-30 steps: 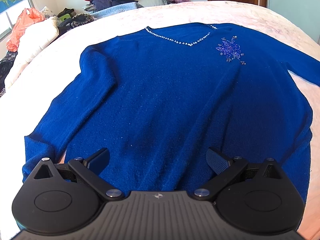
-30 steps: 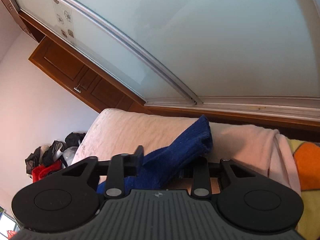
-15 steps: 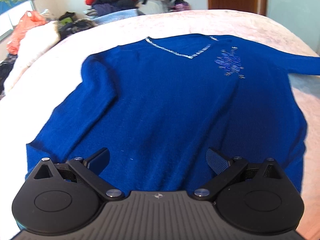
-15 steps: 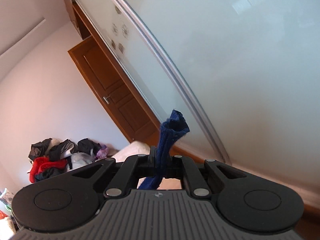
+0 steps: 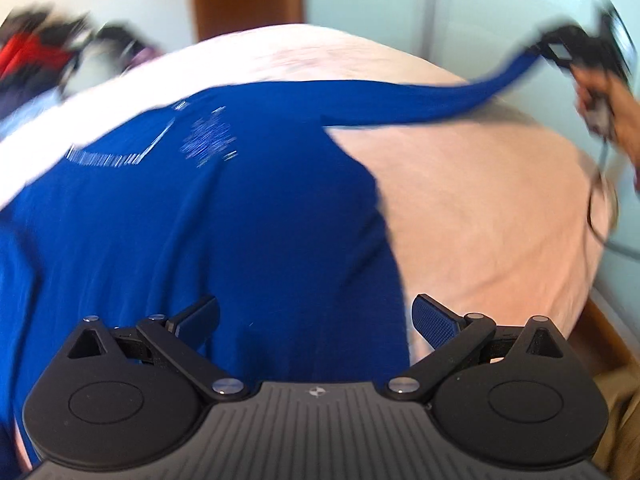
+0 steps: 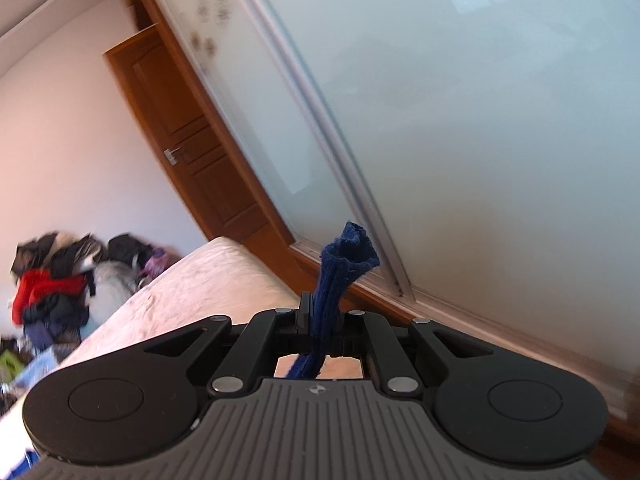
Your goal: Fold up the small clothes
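**Currently: Sleeve Raised by Right Tongs, Left Tongs Released**

The blue sweater (image 5: pixel 248 208) lies spread on the bed (image 5: pixel 480 216), front side up, over a pale pink cover. A beaded V-neckline and a beaded flower motif (image 5: pixel 208 142) are visible on the chest, both smeared by motion blur in the left wrist view.

Left tongs (image 5: pixel 316 320): spread wide apart, holding nothing. They hover above the lower body of the sweater, near its side edge. One blue-padded finger (image 5: pixel 434 326) sits over the bed cover; the other sits over the fabric.

Right tongs (image 6: pixel 320 330): clenched on the sleeve (image 6: pixel 340 268). The cuff end protrudes upward past the fingertips, and the remaining sleeve hangs down below the mechanism. In the left wrist view, the sleeve (image 5: pixel 460 100) stretches from the shoulder up and away to the right tongs (image 5: pixel 560 50), clear of the bed surface. The person's right hand (image 5: pixel 616 108) grips the device.

Background: a pile of clothes (image 6: pixel 56 288) lies beyond the far end of the bed. A wooden door (image 6: pixel 192 148) stands beside frosted sliding panels (image 6: pixel 460 120).
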{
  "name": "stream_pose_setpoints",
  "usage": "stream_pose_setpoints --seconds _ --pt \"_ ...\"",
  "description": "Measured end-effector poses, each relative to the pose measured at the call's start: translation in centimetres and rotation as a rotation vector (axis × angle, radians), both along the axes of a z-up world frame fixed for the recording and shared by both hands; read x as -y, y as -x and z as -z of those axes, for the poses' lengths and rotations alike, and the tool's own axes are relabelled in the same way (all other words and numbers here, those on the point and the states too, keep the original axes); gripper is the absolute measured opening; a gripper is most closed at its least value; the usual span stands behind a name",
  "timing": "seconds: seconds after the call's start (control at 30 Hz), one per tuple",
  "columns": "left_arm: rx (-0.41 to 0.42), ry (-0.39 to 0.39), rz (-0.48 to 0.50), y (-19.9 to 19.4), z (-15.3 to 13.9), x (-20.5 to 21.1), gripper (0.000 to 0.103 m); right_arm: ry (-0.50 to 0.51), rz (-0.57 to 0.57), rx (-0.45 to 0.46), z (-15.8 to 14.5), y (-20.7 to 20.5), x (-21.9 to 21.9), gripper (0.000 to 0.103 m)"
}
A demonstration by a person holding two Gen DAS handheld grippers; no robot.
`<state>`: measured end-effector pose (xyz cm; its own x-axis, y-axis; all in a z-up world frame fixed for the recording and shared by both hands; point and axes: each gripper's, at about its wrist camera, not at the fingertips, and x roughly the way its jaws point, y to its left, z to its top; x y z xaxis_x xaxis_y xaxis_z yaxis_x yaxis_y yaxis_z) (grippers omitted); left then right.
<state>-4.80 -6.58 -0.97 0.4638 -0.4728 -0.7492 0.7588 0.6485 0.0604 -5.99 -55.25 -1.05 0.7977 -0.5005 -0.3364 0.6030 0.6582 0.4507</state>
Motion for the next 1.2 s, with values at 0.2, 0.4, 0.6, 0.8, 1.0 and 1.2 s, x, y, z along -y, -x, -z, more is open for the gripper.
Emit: stream_pose_setpoints --seconds 0.2,0.4,0.6,0.8,1.0,1.2 --pt "-0.053 -0.094 0.091 -0.2 1.4 0.8 0.028 0.035 -0.069 0.001 -1.1 0.7 -1.8 0.011" --pt "-0.139 -0.043 0.088 0.4 0.6 1.2 0.006 0.052 -0.107 0.030 -2.3 1.3 -2.2 0.011" --pt "-0.193 -0.046 0.213 1.9 0.4 5.8 0.005 0.117 -0.088 0.058 -4.9 1.5 -1.6 0.011" --pt "-0.168 -0.090 0.291 3.7 1.0 9.3 0.005 0.222 -0.049 0.067 -8.1 1.6 -0.3 0.011" --pt "-0.187 -0.063 0.273 3.9 1.0 10.0 0.005 0.199 0.011 0.067 -7.0 1.9 1.0 0.010" --pt "-0.239 -0.018 0.264 2.9 1.7 11.0 0.005 0.231 0.049 0.045 -8.1 1.2 2.5 0.010"
